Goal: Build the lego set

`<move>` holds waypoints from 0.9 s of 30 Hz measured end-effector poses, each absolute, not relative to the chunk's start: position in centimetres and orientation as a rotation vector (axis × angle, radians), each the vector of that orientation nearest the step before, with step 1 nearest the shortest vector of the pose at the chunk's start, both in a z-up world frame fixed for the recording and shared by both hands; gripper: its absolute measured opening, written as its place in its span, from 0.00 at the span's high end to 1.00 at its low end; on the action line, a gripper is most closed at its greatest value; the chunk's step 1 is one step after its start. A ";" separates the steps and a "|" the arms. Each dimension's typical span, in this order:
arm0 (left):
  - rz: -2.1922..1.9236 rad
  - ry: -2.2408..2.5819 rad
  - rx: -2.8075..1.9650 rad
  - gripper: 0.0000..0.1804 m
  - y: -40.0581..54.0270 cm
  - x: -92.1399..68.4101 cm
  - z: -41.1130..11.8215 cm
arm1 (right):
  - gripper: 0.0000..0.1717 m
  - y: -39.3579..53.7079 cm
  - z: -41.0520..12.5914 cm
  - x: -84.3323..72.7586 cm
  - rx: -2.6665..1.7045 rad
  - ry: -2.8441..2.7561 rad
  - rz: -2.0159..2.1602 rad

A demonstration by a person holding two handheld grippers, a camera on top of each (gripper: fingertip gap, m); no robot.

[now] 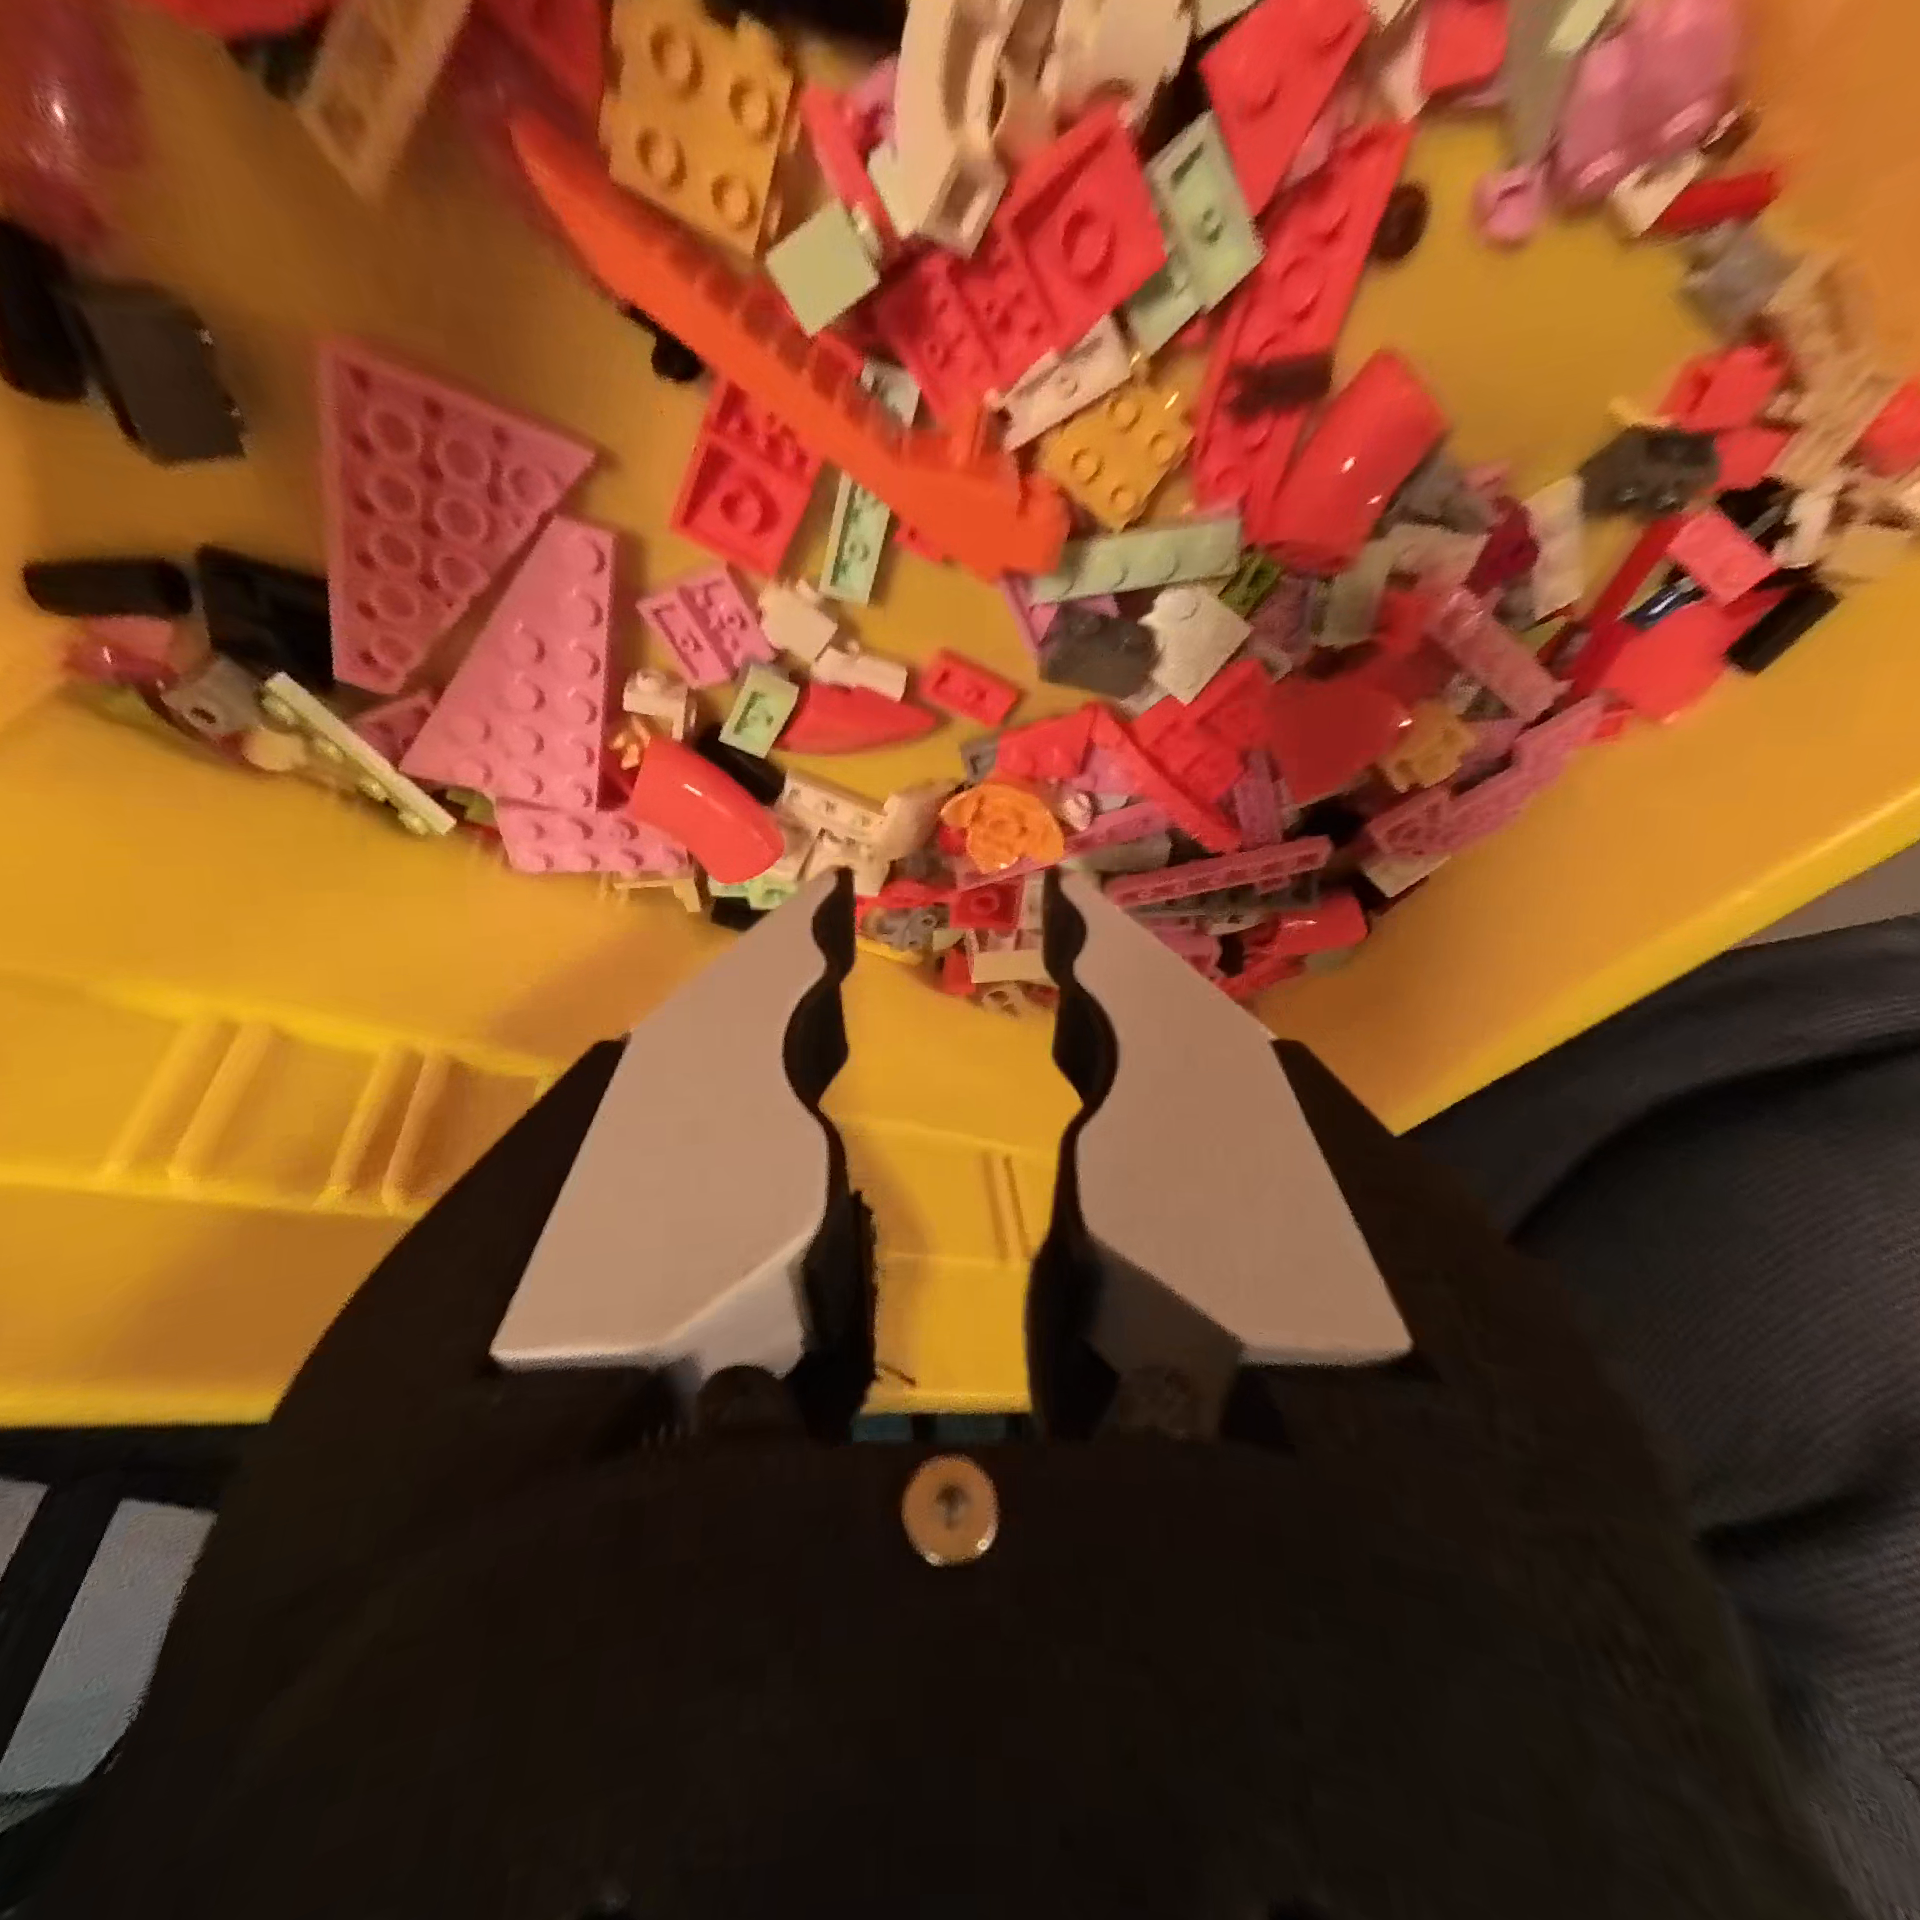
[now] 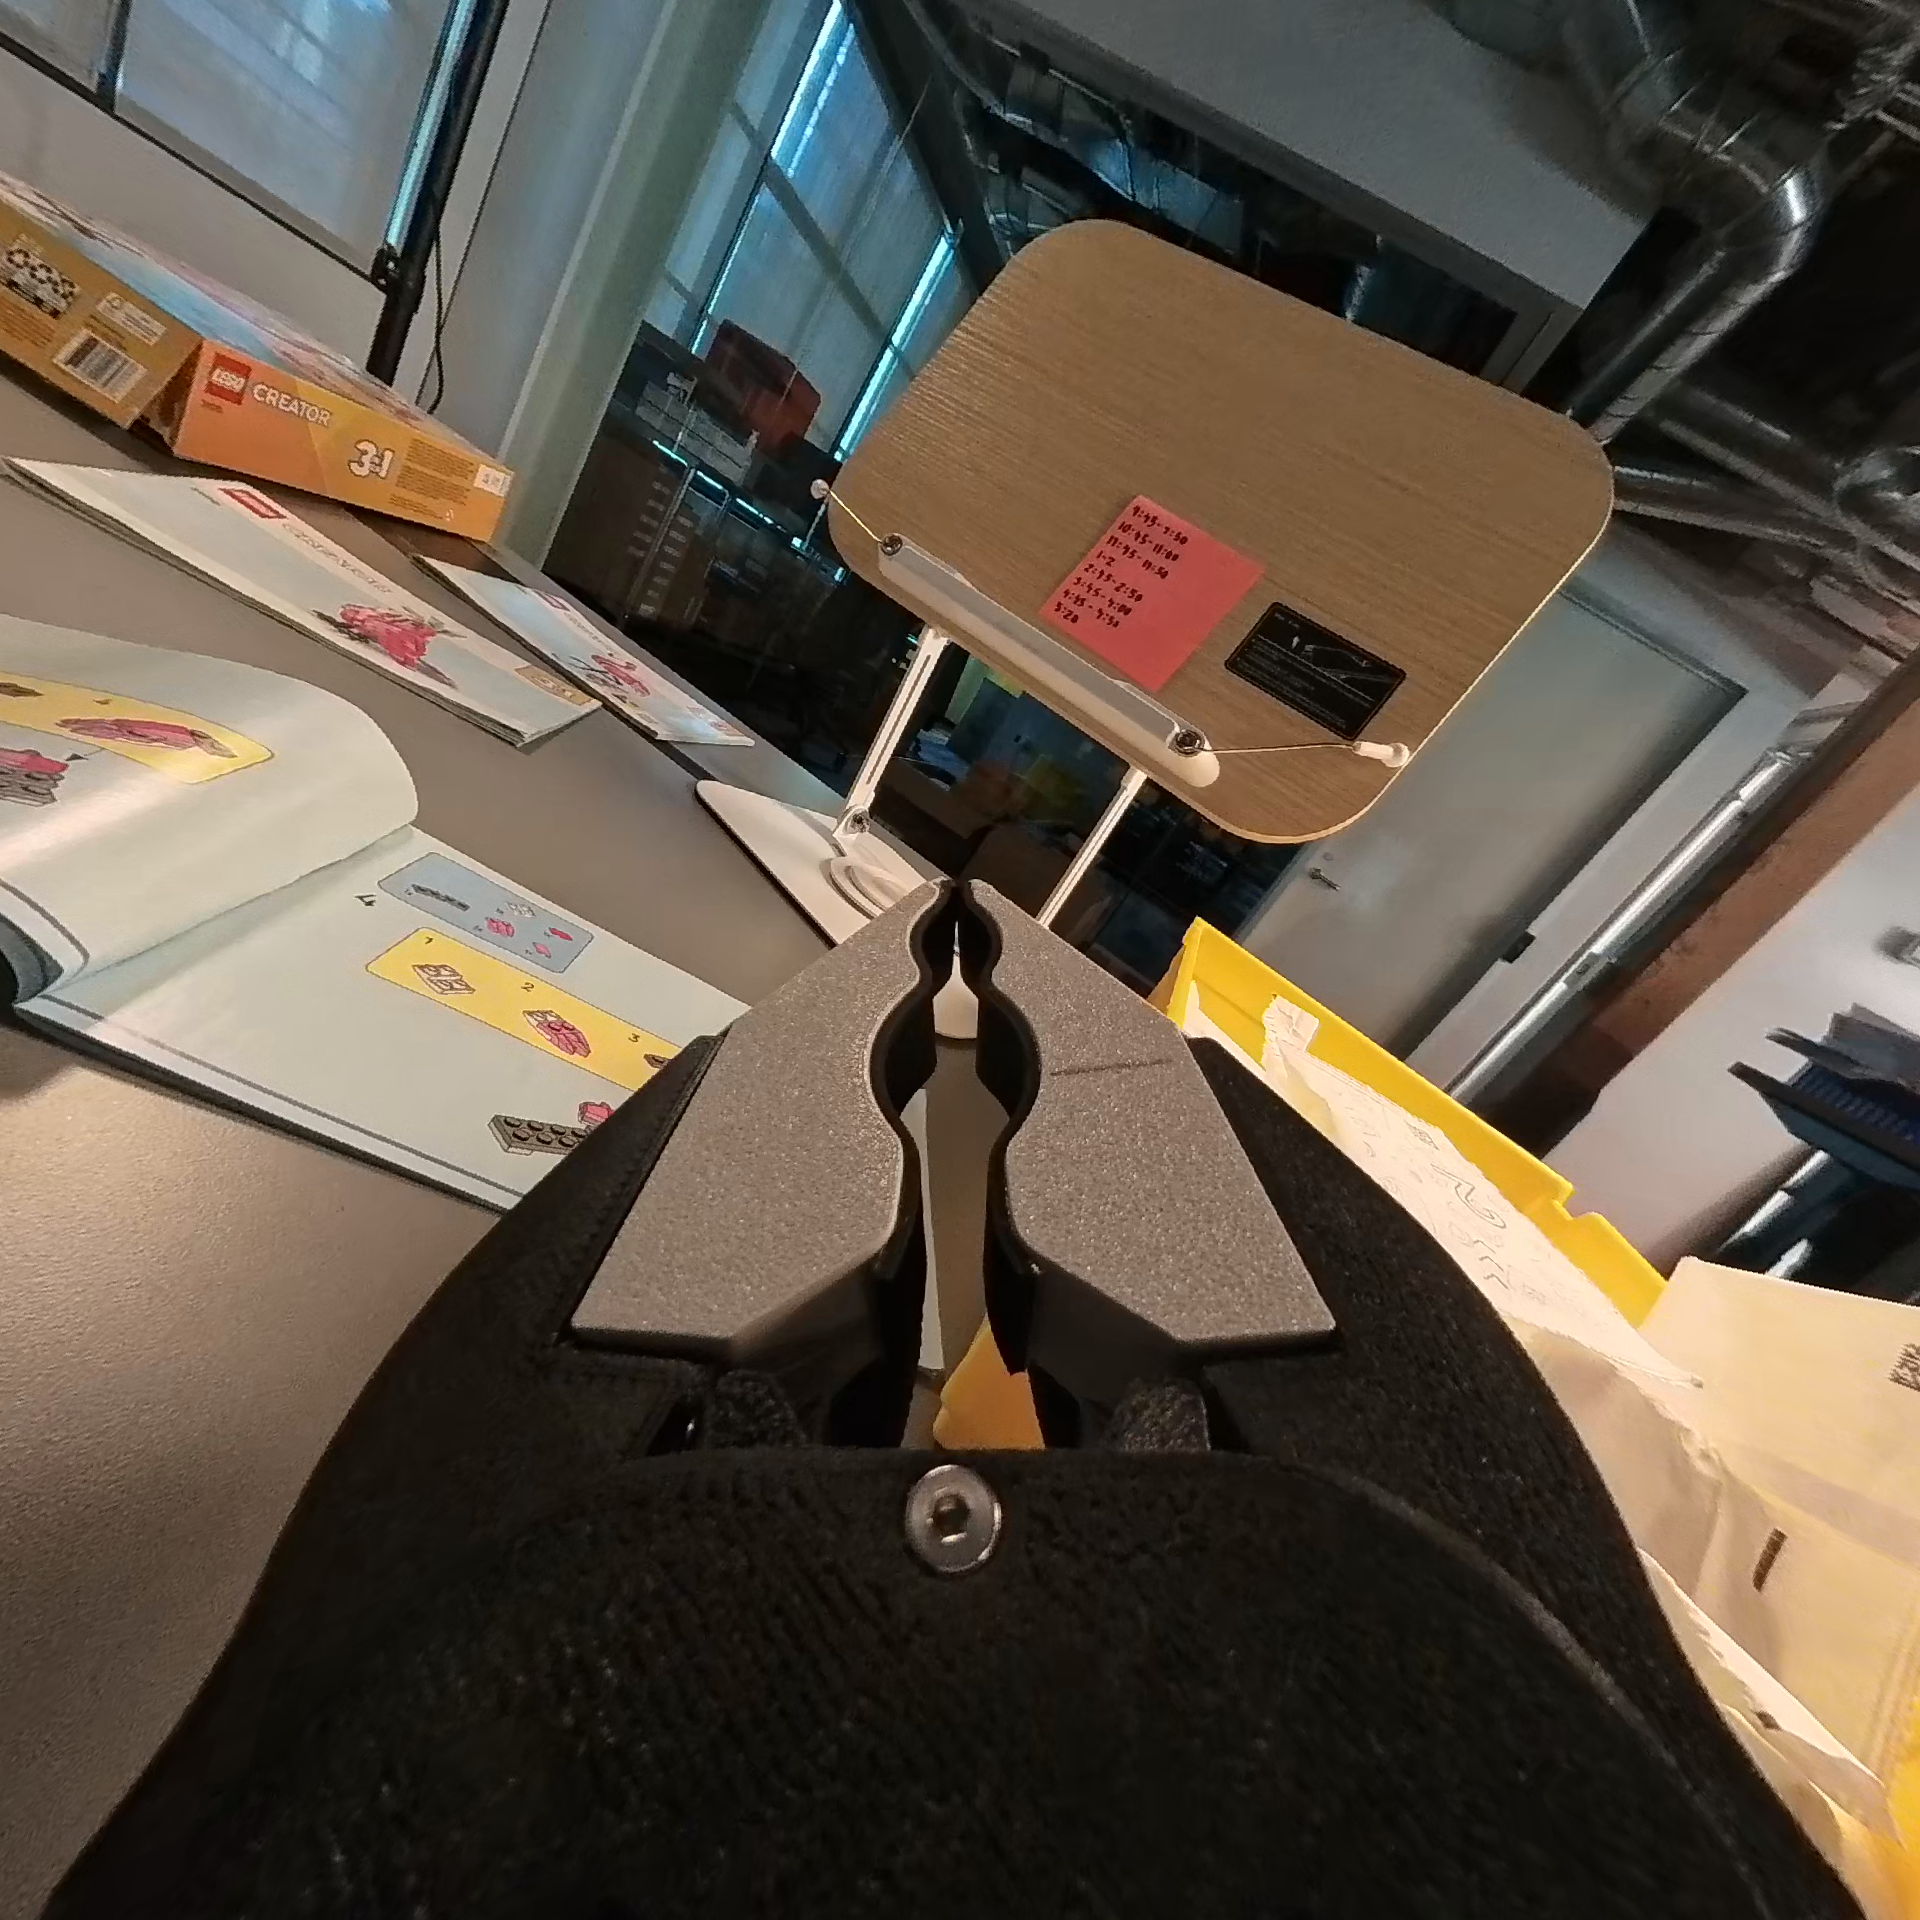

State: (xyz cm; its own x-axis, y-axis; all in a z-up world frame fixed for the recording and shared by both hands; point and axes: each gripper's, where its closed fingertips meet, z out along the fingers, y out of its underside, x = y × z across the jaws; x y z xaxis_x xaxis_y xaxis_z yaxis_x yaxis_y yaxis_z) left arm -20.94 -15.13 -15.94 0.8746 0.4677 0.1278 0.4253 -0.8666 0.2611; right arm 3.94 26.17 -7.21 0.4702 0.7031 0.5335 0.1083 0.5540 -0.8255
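Left gripper (image 1: 948,899) points down into a yellow tray (image 1: 260,935), jaws part-way apart, nothing clamped between them; the gap shows bare tray and loose pieces beyond. Fingertips (image 1: 831,894) sit at the near edge of a brick pile (image 1: 1091,520), picture blurred here so contact with any piece can't be told. Nearest pieces just past the tips: small red brick (image 1: 982,906), orange flower-shaped piece (image 1: 1003,826), white bracket pieces (image 1: 862,821). Left of those, a curved red slope (image 1: 707,805) against pink wedge plates (image 1: 499,582). Farther in: long orange piece (image 1: 790,343), tan studded plate (image 1: 707,114), many red, mint and white bricks heaped. Black pieces (image 1: 156,374) lie apart at far left.

Right gripper (image 2: 956,888) is held above a grey table (image 2: 208,1351), jaws closed tip to tip, nothing in them. Just left, an open instruction booklet (image 2: 312,935); just right, a yellow bin (image 2: 1455,1122) stuffed with crumpled paper bags (image 2: 1558,1403). Beyond the tips, a wooden book stand (image 2: 1299,416) on a white base (image 2: 790,831), pink sticky note (image 2: 1148,592) and black label (image 2: 1314,665) on its board. Farther left, two closed booklets (image 2: 312,582) and an orange box (image 2: 312,416).
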 end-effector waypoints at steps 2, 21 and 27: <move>0.295 0.671 2.819 0.88 -15.2 -20.7 -16.4 | 1.00 26.2 -7.2 3.9 -0.938 -1.040 0.439; 0.149 0.575 2.925 0.90 -14.4 -21.5 -16.6 | 1.00 26.2 -7.2 3.9 -0.938 -1.044 0.438; 0.177 0.588 2.908 0.91 -15.1 -21.3 -18.0 | 1.00 26.2 -7.2 3.9 -0.937 -1.045 0.438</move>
State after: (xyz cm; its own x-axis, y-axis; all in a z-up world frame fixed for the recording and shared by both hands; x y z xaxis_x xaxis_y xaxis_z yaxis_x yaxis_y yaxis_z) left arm -21.30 -15.07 -18.00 0.9153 0.3942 0.0823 0.3741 -0.9081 0.1882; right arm 3.91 26.19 -7.23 0.4656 0.7040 0.5363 0.1108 0.5548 -0.8246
